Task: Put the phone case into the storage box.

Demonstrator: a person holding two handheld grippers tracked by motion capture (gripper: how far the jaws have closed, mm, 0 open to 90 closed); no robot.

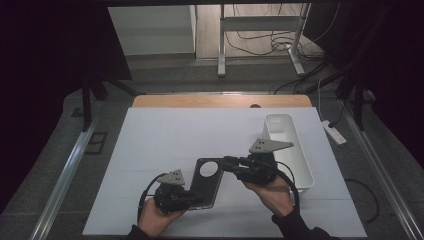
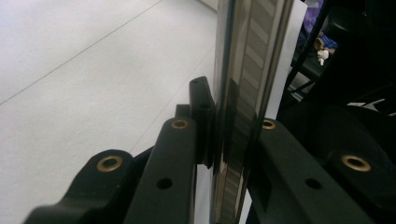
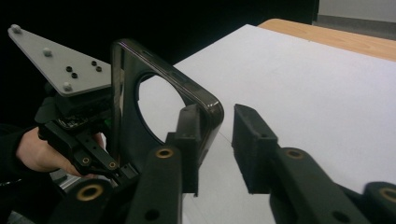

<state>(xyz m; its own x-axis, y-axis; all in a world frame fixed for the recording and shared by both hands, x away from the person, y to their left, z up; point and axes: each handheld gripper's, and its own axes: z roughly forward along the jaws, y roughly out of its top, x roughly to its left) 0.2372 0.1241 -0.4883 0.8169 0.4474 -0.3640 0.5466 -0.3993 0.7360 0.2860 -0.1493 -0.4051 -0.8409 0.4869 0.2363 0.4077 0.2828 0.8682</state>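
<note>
Item: dark phone case [image 1: 206,181], held above tabletop [image 1: 165,135], long axis toward white bin [image 1: 300,150]. Left gripper [image 1: 187,199]: jaws clamped on case's near end. Right gripper [image 3: 212,140]: jaws apart, straddling far corner, not yet gripping.
</note>
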